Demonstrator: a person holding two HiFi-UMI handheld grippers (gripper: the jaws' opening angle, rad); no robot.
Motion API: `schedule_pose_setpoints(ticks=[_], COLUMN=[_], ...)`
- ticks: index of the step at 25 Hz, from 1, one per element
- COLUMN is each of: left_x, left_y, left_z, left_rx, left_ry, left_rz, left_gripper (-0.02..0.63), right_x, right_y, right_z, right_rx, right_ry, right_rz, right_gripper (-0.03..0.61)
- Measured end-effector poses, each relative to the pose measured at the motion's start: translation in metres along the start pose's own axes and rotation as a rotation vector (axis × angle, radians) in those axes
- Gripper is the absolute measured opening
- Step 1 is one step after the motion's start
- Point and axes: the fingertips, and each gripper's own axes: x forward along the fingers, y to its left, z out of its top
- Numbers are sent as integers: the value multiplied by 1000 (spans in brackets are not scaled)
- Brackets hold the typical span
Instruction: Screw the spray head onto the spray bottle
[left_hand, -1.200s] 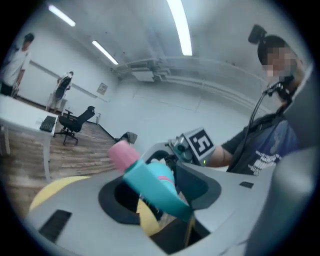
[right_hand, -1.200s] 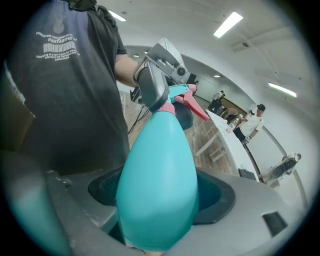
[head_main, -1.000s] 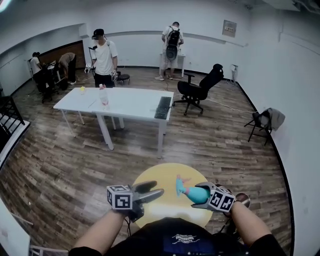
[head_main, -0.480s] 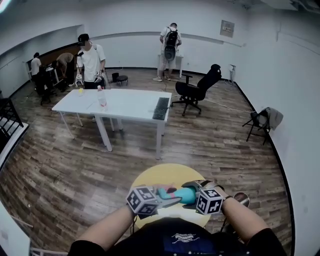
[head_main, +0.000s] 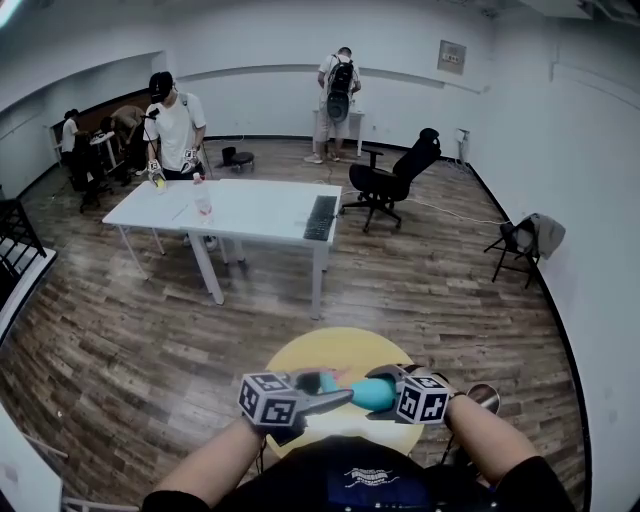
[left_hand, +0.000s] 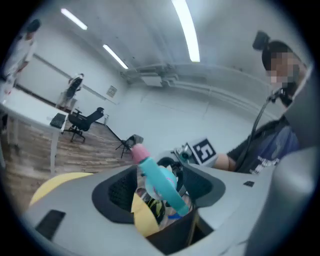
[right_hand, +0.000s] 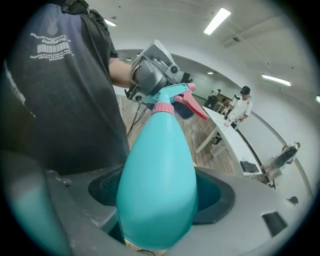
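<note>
Clamping the teal spray bottle (right_hand: 157, 185) around its wide body with the right gripper (head_main: 385, 392), pressing both fingers (right_hand: 220, 192) against its sides. Holding it nearly on its side just above the round yellow table (head_main: 330, 348), with the neck pointing toward the left gripper (head_main: 322, 390). Meeting that neck from the opposite side with the left gripper. Opening the left fingers (left_hand: 117, 192) at this moment, with the spray head (left_hand: 159, 182) standing in the gap between them and neither pad clearly pressing on it. Showing its pink nozzle (left_hand: 139, 151) slanting up out of that gap. Showing, in the right gripper view, the spray head sitting on the bottle's neck above a pink collar (right_hand: 162, 107), with a pink trigger (right_hand: 192, 104) jutting to one side and the left gripper just behind it. Working well apart from a long white table (head_main: 250, 208) bearing a dark keyboard (head_main: 322, 215), with a black office chair (head_main: 395, 180) beyond it on the wood floor (head_main: 150, 330). Sharing the room with a person in a white shirt (head_main: 175, 130) at that table's far end and another wearing a backpack (head_main: 340, 90) by the back wall.
</note>
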Motion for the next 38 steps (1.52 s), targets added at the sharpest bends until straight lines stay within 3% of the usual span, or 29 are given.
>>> schedule_pose_setpoints(ticks=[2, 4, 6, 9, 11, 12, 13, 15, 19, 22, 24, 26, 29, 32, 36, 38], left_x=[-31, -59, -68, -36, -1, 13, 23, 29, 29, 26, 15, -10, -64, -90, -41, -2], left_y=[20, 38, 44, 23, 2, -5, -10, -14, -16, -19, -17, -4, 32, 50, 18, -2], left_z=[10, 9, 1, -13, -21, -25, -27, -29, -28, -24, -17, -5, 2, -8, -17, -22], left_rx=[-137, -194, -193, -167, -83, 2, 107, 256, 314, 233, 96, -73, -216, -234, -189, -85], left_ry=[-136, -188, -165, -61, 33, 81, 127, 203, 245, 174, 60, -95, -241, -233, -98, 1], left_rz=[17, 61, 82, -14, -72, -70, -53, -37, -35, -33, -52, -63, 15, 81, -60, -87], left_gripper=[319, 319, 319, 319, 319, 307, 232, 221, 219, 219, 227, 299, 313, 313, 313, 313], right_x=[-7, -12, -14, -8, 1, 5, 8, 9, 7, 5, 4, 1, -10, -17, -6, 6], right_y=[1, 6, 7, 3, 1, 0, 0, 2, 5, 7, 10, 8, 8, 12, 7, 6], right_z=[-25, -48, -56, -34, -9, -1, 2, 0, 0, 5, 6, -9, -50, -77, -39, -4], right_rx=[66, 114, 108, 10, -72, -104, -126, -123, -97, -85, -51, 16, 138, 178, 36, -63], right_ry=[10, 23, 46, 68, 70, 78, 89, 80, 58, 44, 29, 25, 22, 58, 86, 80], right_rz=[-33, -53, -66, -80, -75, -67, -53, -6, 32, 37, 36, 8, -30, -44, -48, -41], right_gripper=[393, 393, 393, 393, 393, 393, 391, 390, 388, 385, 387, 388, 388, 390, 390, 390])
